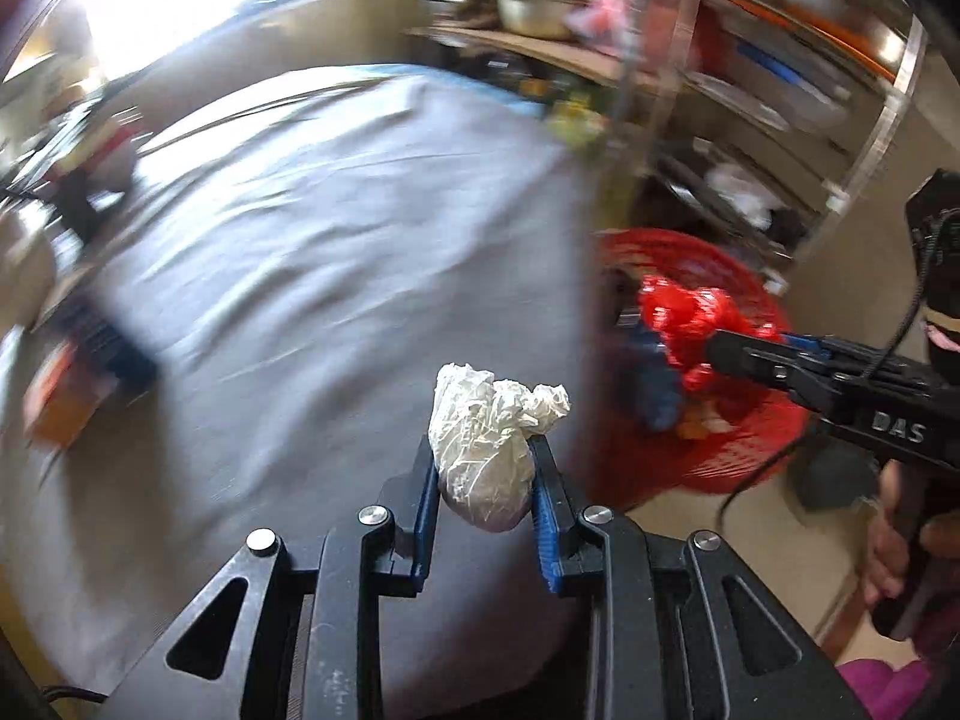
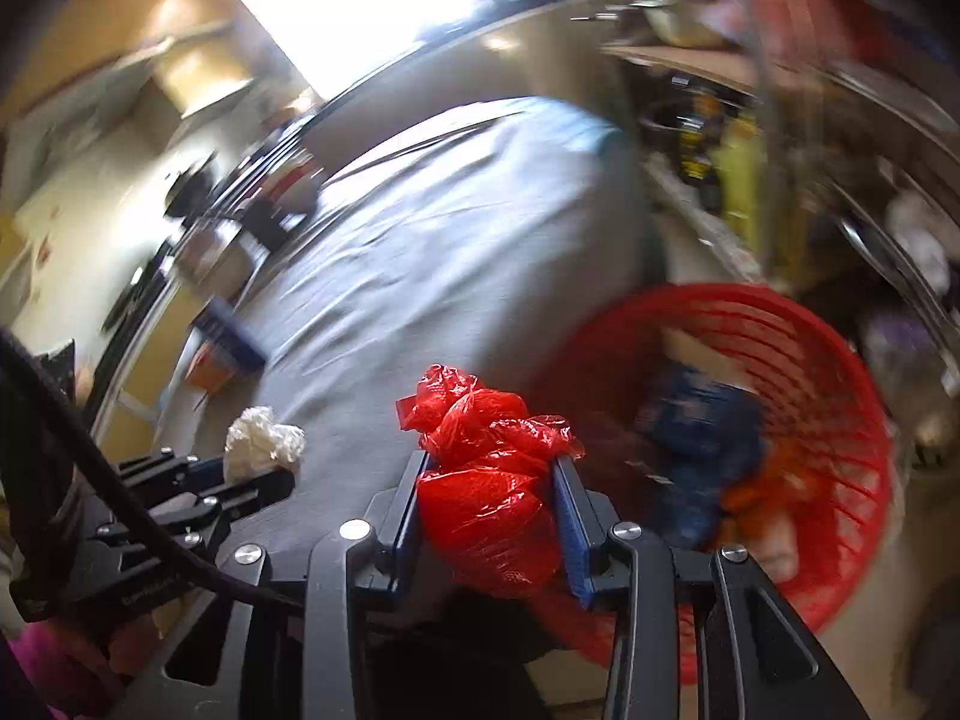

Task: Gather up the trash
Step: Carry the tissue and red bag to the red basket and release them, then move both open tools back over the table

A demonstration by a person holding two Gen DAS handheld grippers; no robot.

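Observation:
My left gripper (image 1: 483, 450) is shut on a crumpled white wad of paper or plastic (image 1: 489, 438), held above the grey cloth-covered table (image 1: 300, 276). My right gripper (image 2: 492, 468) is shut on a crumpled red plastic bag (image 2: 486, 468), held by the table's right edge. In the left wrist view the right gripper (image 1: 654, 354) holds the red bag (image 1: 684, 318) over a red mesh bin (image 1: 738, 438). The bin (image 2: 798, 384) stands on the floor right of the table and holds blue and orange trash (image 2: 702, 420). The left gripper with its white wad (image 2: 261, 438) shows at the left of the right wrist view.
A blue and orange packet (image 1: 78, 372) lies at the table's left edge. A metal rack (image 1: 768, 96) with a steel bowl (image 1: 534, 12) and clutter stands behind the bin. Dark objects (image 1: 84, 180) sit at the table's far left. Both views are motion-blurred.

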